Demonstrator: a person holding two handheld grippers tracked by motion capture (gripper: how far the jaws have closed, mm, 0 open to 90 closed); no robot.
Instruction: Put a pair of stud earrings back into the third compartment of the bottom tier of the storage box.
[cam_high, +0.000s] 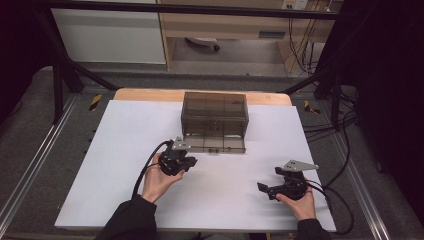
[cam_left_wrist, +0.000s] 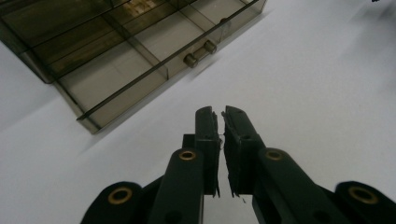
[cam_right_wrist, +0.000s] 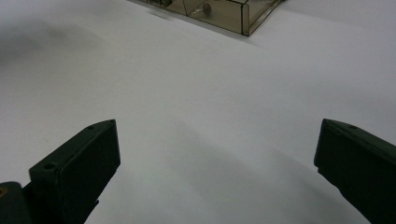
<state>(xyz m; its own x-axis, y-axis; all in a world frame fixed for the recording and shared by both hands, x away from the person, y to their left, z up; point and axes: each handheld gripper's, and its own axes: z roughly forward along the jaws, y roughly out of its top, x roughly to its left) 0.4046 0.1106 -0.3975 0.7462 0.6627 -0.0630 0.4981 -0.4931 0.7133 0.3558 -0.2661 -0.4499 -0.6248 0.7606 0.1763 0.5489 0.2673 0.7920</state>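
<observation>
A smoky see-through box (cam_high: 215, 112) stands at the back middle of the white table (cam_high: 120, 170). Its drawer (cam_high: 216, 143) is pulled out toward me; the divided drawer (cam_left_wrist: 116, 70) has a small two-knob handle (cam_left_wrist: 198, 52) on its front. My left gripper (cam_high: 190, 161) hovers just in front of the drawer's left corner. Its jaws (cam_left_wrist: 219, 114) are shut with nothing between them, tips short of the handle. My right gripper (cam_high: 262, 188) rests low at the front right, well apart from the box (cam_right_wrist: 219, 11). That right gripper (cam_right_wrist: 218, 123) is wide open over bare table.
A black frame and rails surround the table. Cables (cam_high: 145, 172) trail from both grippers, and more cables lie on the floor at the right (cam_high: 330, 130). A wooden strip (cam_high: 145, 94) edges the table's far side behind the box.
</observation>
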